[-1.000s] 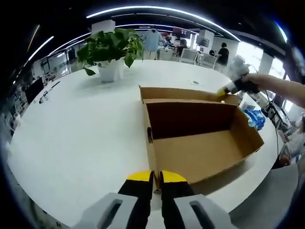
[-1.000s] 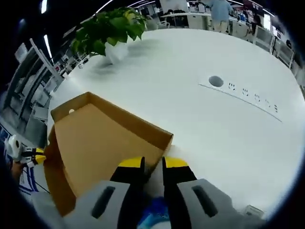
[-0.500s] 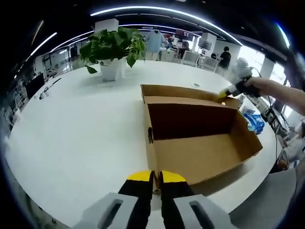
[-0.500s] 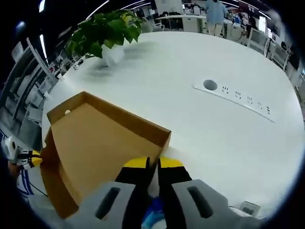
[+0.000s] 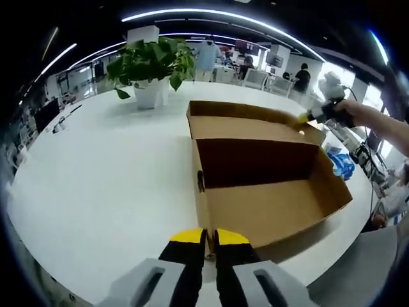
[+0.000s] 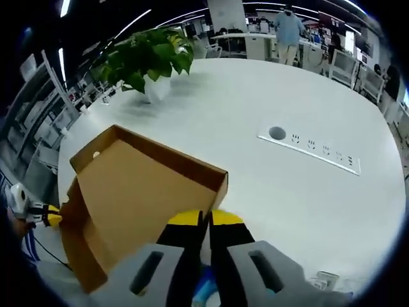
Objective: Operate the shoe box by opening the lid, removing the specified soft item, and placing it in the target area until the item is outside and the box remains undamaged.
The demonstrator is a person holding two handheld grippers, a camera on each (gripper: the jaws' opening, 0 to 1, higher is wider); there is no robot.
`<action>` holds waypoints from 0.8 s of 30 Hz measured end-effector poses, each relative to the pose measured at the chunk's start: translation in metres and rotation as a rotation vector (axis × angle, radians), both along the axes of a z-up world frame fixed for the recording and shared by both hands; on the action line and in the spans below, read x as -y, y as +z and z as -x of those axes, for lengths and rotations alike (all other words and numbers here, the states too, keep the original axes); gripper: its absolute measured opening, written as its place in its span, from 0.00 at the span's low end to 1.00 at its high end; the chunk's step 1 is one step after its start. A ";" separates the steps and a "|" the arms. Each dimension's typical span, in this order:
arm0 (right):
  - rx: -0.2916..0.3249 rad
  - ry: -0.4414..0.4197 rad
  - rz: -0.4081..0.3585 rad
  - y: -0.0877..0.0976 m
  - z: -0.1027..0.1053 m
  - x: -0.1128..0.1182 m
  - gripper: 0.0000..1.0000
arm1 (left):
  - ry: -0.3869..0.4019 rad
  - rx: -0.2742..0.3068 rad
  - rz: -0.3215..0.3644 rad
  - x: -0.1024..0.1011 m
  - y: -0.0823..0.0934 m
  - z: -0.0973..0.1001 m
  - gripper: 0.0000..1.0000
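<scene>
The left gripper (image 5: 209,242) has its yellow-tipped jaws almost together, pinching the thin front wall of the shoe box (image 5: 268,204). It looks like it is holding the box down so it does not slide on the white table (image 5: 102,173).

The right gripper (image 6: 204,224) has its jaws nearly closed too, nipping the edge of the lid (image 6: 144,185). It is seen far off in the left gripper view, at the lid's corner. It is holding the lid up and tipped back so the box stays open. That is my guess from how the lid is standing.

Inside, the box is looking bare: just brown cardboard floor and walls. I cannot see any soft thing in it. A blue crumpled thing (image 5: 340,158) is lying on the table just outside the far end of the box. It may be the soft item, but I cannot tell for sure.

A potted plant (image 5: 150,70) is sitting well away from the box.
</scene>
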State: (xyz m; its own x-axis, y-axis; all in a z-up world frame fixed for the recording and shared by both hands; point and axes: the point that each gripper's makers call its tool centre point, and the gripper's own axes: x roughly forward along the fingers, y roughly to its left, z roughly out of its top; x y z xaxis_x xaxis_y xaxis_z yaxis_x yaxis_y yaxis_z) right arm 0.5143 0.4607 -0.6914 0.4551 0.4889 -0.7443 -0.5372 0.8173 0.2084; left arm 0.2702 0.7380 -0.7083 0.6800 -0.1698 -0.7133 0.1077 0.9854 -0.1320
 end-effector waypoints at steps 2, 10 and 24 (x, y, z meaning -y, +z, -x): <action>0.011 -0.001 -0.009 0.006 -0.001 0.000 0.01 | 0.000 0.001 -0.002 0.000 0.000 0.000 0.04; 0.051 -0.004 -0.036 0.024 0.003 0.000 0.00 | 0.003 0.002 0.001 0.001 0.000 0.000 0.04; 0.135 -0.002 -0.081 0.060 0.019 0.000 0.00 | 0.014 0.021 0.022 0.002 0.002 0.001 0.04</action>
